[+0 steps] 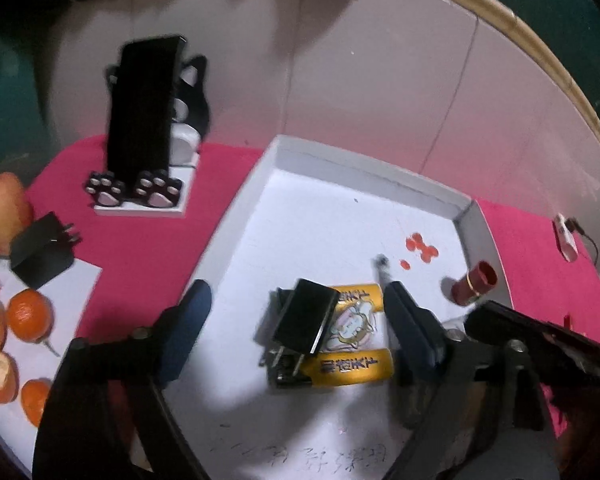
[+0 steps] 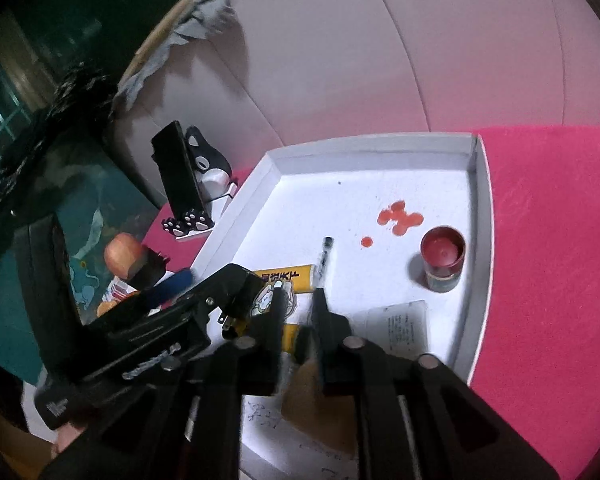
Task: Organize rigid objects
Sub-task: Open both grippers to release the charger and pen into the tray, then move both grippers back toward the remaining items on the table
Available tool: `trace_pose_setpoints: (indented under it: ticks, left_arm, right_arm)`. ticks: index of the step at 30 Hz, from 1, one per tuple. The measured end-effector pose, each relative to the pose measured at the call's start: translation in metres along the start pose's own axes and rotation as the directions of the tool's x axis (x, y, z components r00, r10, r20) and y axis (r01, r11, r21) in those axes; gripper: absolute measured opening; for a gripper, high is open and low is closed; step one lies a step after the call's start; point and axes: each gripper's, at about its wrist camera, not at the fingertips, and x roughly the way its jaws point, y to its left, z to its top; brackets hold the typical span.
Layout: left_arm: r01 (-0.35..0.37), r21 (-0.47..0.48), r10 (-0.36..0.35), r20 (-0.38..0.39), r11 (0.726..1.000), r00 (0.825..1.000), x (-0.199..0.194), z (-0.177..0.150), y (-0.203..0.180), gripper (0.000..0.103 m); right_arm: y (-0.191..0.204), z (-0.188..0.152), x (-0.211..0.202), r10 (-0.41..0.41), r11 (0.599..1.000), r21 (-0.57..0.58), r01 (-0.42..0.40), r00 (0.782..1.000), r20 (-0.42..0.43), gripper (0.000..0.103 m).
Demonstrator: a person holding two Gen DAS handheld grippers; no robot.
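A white shallow box lies on the pink cloth. In it lie a black plug charger, a yellow card with a cartoon figure, a pen and a dark red cylinder. My left gripper is open, its fingers on either side of the charger and not touching it. In the right wrist view my right gripper hovers over the yellow card; its jaws stand a small gap apart with nothing between them. The cylinder stands upright at the box's right wall.
A black phone on a cat-paw stand stands at the back left. Another black charger, an apple and tangerines lie at the left. A white USB stick lies at the right. Red stains mark the box floor.
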Motion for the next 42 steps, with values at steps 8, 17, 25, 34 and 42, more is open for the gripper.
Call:
trace_pose_setpoints:
  ticks: [8,17,25,34,42]
  left_arm:
    - [-0.113,-0.108,0.127,0.136,0.988,0.982,-0.051,-0.014,0.011,0.103]
    - [-0.100,-0.092,0.117,0.191,0.991,0.975,-0.086,-0.021,-0.006,0.103]
    - [-0.071,-0.065,0.083,0.210,0.995,0.974,-0.106,-0.029,-0.027,0.103]
    - [-0.025,-0.003,0.025,0.222,1.000,0.975,-0.116,-0.034,-0.061,0.103]
    - [0.061,0.107,-0.081,0.193,0.992,0.978,-0.112,-0.047,-0.109,0.103]
  right_arm:
    - [0.014,-0.022,-0.043,-0.167,0.964,-0.174,0.201,0.967,0.192,0.103]
    - [0.023,-0.033,-0.095,-0.154,0.949,-0.219,0.226,0.940,0.304,0.103]
    - [0.022,-0.050,-0.132,-0.139,0.948,-0.222,0.228,0.924,0.358,0.103]
    - [-0.006,-0.064,-0.187,-0.183,0.948,-0.148,0.282,0.864,0.469,0.103]
    - [-0.065,-0.073,-0.245,-0.316,0.932,0.029,0.360,0.772,0.552,0.103]
